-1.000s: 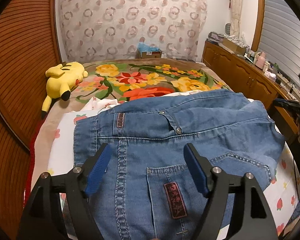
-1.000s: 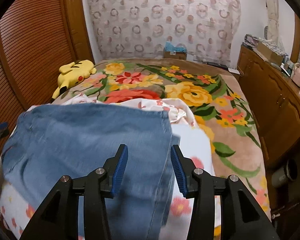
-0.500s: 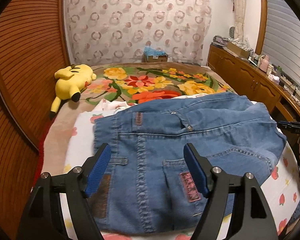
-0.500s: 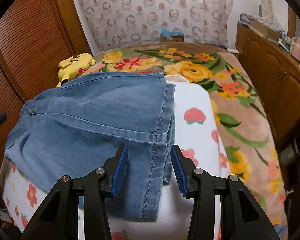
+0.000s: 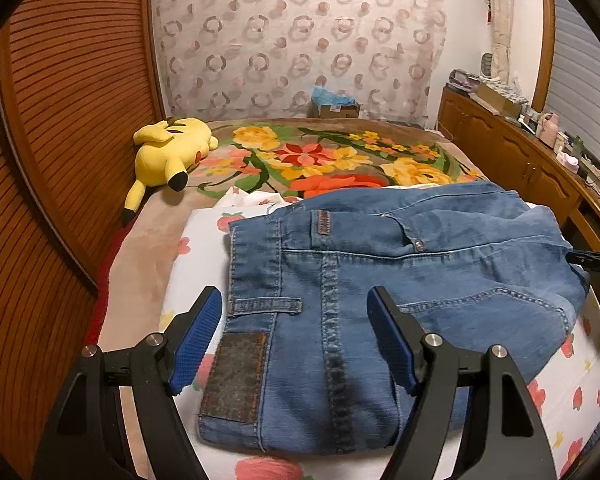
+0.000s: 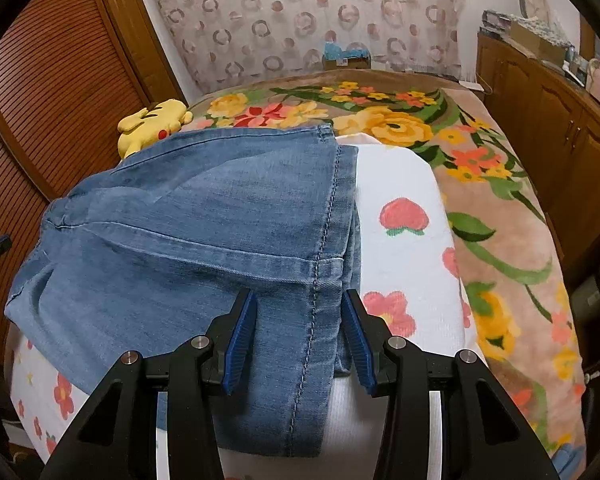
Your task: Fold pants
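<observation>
Left wrist view: the folded blue jeans [image 5: 380, 280] lie on a white fruit-print sheet [image 5: 204, 232] spread over the bed's floral blanket [image 5: 340, 156]. The left gripper [image 5: 296, 332] hangs above the waistband end, its blue-padded jaws spread wide and empty, nothing pinched. Between them sits a dark leather brand patch [image 5: 236, 376] at the waistband corner, its writing too worn and blurred to read. A smaller brown tag [image 5: 323, 222] is stitched further up, lettering illegible too. A metal rivet button [image 5: 419, 245] glints on the fold. A yellow plush toy [image 5: 168, 152] lies by the slatted wooden wall, and a cardboard box [image 5: 334, 108] at the head of the bed carries a label that cannot be made out.

Right wrist view: the right gripper [image 6: 300, 338] is over the hem end of the jeans [image 6: 188, 248], jaws partly apart, straddling the stitched side seam; the pads are not pressing the denim. The hem edge lies just beside a strawberry print on the sheet [image 6: 404, 216]. The plush toy [image 6: 152, 124] peeks out behind the denim.
</observation>
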